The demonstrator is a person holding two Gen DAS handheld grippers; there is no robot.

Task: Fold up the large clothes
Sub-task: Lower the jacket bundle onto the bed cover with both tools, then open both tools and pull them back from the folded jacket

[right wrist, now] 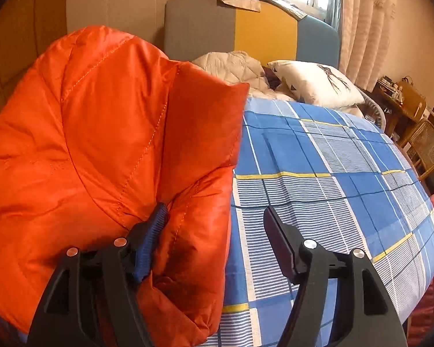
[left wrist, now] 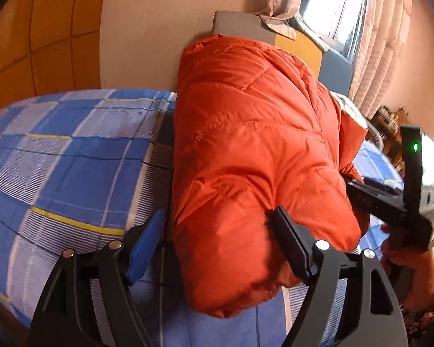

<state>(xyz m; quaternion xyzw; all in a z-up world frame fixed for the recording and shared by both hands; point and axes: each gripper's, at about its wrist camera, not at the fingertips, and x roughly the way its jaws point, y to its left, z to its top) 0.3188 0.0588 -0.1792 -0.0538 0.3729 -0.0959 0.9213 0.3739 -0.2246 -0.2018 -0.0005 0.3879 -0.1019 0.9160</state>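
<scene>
Orange puffer jacket point(left wrist: 246, 144) on a blue checked bedsheet point(left wrist: 72, 159), bulging between the spread left gripper point(left wrist: 217, 245); right gripper point(right wrist: 217, 240) spread, seemingly touching its edge.

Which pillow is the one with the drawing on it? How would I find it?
Start at the bed's grey, yellow and blue headboard. Just below its blue end, on the blue checked sheet, lies the white pillow. Unlike the plain quilted cream blanket beside it, it has a dark spindly drawing printed on it.

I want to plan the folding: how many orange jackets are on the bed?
1: the orange jacket lies on the checked bedsheet, at its left side in the right wrist view. Others may be hidden.
</scene>
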